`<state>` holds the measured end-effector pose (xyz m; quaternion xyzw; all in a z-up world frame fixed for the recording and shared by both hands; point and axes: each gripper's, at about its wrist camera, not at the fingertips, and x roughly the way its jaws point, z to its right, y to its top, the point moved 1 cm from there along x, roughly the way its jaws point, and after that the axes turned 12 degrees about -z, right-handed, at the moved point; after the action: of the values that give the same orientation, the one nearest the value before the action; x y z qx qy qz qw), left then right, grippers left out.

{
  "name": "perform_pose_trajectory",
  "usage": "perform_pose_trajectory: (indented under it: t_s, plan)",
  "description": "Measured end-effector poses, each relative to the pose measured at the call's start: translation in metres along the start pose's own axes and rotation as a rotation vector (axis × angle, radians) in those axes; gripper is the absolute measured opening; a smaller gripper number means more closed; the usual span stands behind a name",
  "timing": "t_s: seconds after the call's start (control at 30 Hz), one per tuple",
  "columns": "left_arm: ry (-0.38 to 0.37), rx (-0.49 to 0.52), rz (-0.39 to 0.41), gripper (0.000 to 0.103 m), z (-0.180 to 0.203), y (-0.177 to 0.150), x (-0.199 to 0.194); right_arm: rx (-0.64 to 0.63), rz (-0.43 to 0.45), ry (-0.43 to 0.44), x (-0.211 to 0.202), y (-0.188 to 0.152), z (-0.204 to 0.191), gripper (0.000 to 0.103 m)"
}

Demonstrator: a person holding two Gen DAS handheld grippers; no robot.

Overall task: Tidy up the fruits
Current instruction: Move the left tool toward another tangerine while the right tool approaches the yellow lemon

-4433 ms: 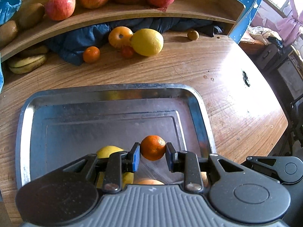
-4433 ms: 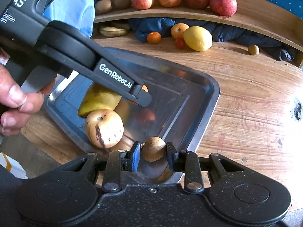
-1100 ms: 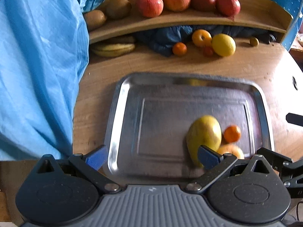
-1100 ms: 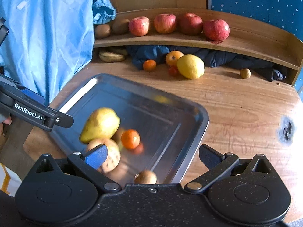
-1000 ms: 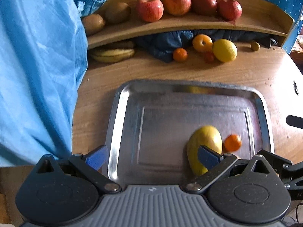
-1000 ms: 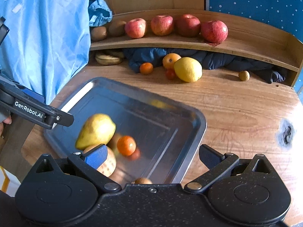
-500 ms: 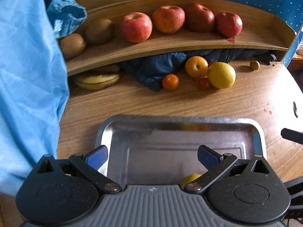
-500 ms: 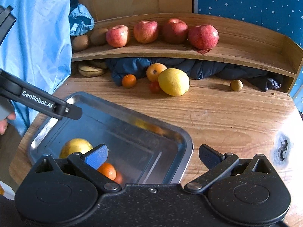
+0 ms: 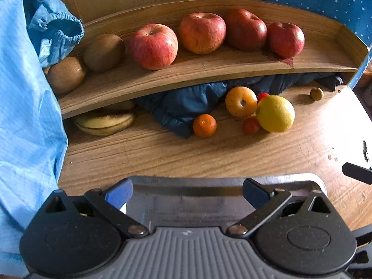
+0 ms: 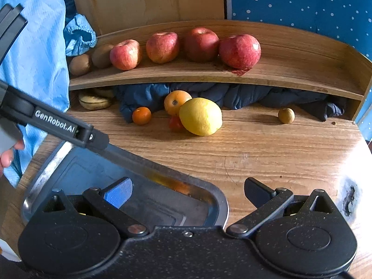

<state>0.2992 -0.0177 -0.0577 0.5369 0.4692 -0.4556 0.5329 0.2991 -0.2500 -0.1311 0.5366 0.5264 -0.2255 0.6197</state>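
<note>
Left gripper (image 9: 187, 190): jaws are standing wide apart, holding nothing, hovering over the near tray.
Right gripper (image 10: 188, 189): jaws are also standing apart and empty.
Metal tray (image 10: 216, 200): is lying nearest; its contents are hiding behind the grippers, so the sorted count cannot be told.
Table fruit: lemon (image 10: 200, 116), small orange (image 10: 141, 115), persimmon (image 10: 176, 102) and small brown fruit (image 10: 286, 115) are waiting loose mid-table.
Bananas (image 9: 105, 122): are lying under the shelf.
Shelf (image 9: 209, 69): four apples (image 9: 201, 36) and two kiwis (image 9: 104, 52) are sitting farthest back.
Progress: judging by this, much is remaining.
</note>
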Motion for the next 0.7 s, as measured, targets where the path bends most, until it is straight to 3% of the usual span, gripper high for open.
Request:
perform_pose_trajectory:
  t_s: [0.7]
  plan:
    - [-0.092,-0.071,-0.019,0.102,-0.013,0.052,0.041,-0.03,-0.043,-0.105,0.046,0.055,0.005,0.102]
